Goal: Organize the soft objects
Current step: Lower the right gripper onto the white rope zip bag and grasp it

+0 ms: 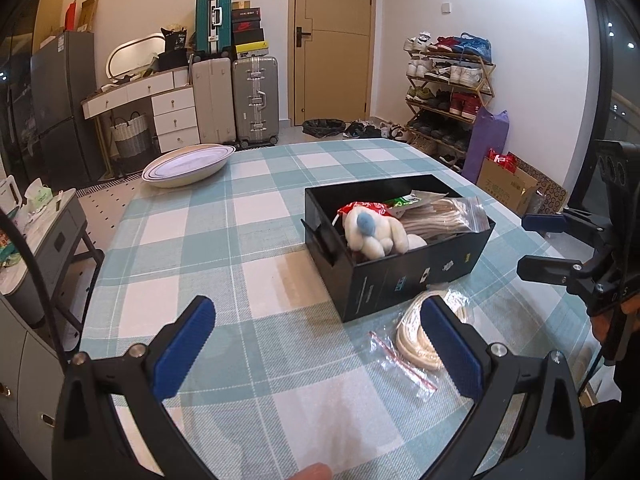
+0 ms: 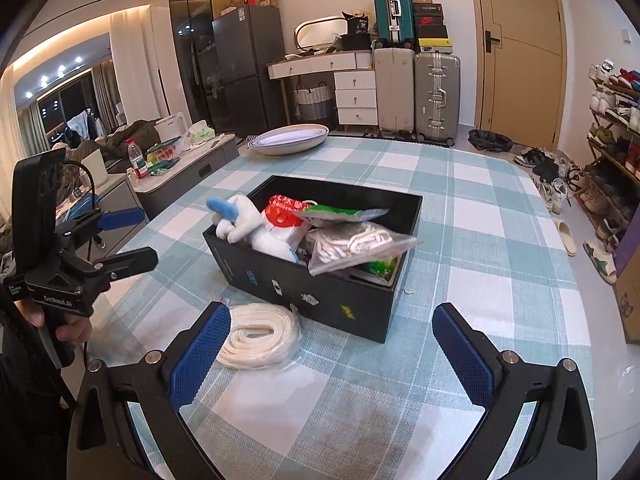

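We hold both tools over a table covered in a teal-and-white checked cloth (image 1: 240, 240). Left gripper (image 1: 318, 346): blue-padded fingers spread wide, nothing between them, hovering above the cloth. Right gripper (image 2: 330, 344): also spread wide, empty, hovering near the table's front edge. Each gripper shows in the other's view, off to the side, held by a hand (image 2: 66, 330).

An open black rectangular cardboard box (image 2: 320, 300) sits mid-table. Inside: a white plush toy with a blue patch (image 2: 250, 226) at one end, a red-and-white plastic packet (image 2: 285, 210) beside it, a green-printed packet (image 2: 340, 212), and a clear zip bag of cream cord (image 2: 356, 244) leaning over the box's rim.

Outside the box, a coil of white rope in a clear plastic bag with a red zip strip (image 2: 260, 336) lies flat on the cloth, just beside the box's near long wall. It sits close to the left gripper's right finger and in front of the right gripper's left finger; contact we cannot tell.

A shallow white oval dish (image 1: 188, 164) rests at the table's far edge, well apart from the box.
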A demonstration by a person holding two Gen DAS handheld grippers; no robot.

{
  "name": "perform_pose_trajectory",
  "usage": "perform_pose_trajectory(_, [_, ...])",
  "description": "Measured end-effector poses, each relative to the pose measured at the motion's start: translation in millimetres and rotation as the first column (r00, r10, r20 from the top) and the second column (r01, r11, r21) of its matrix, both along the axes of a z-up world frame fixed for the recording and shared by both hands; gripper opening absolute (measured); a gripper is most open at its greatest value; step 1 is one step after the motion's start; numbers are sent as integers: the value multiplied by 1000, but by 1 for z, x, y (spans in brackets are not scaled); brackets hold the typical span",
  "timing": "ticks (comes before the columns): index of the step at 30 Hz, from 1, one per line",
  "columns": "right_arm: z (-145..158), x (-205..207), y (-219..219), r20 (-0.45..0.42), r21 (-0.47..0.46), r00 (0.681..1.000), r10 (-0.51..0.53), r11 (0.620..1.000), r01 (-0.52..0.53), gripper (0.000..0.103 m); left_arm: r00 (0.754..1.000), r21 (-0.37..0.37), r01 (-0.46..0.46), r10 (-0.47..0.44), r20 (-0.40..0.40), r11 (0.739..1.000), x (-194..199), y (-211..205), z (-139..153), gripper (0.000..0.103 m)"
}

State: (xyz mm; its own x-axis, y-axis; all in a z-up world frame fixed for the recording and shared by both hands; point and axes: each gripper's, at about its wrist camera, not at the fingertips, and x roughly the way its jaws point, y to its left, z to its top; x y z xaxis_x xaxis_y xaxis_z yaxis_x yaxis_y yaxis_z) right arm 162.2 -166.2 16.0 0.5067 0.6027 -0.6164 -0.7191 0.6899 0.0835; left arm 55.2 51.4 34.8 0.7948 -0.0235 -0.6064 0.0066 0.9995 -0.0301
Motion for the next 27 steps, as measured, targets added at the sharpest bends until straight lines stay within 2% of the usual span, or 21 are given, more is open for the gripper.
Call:
perform_pose_trajectory(6, [-14,3,6,-52,-17,999,-3,1000,2,103,1000,20,15,-15,-4,1000,-5,-2,-6,103])
perform_pose_trajectory(13, [-32,4,31,-123,-44,992,11,999,-16,103,998,46,0,2,-55,999,4,-10,-21,103])
perform_pose_trajectory(18, [-41,-1,54,-137,-80,989,51,995,-62,103,995,71,-18,25,-95,997,11,-11,-31,103])
perform_pose_trajectory(27, [-58,-12,89,-150,-161,985,86,981,-111,103,993,56,-10,16,-113,998,13,-8,-34,103])
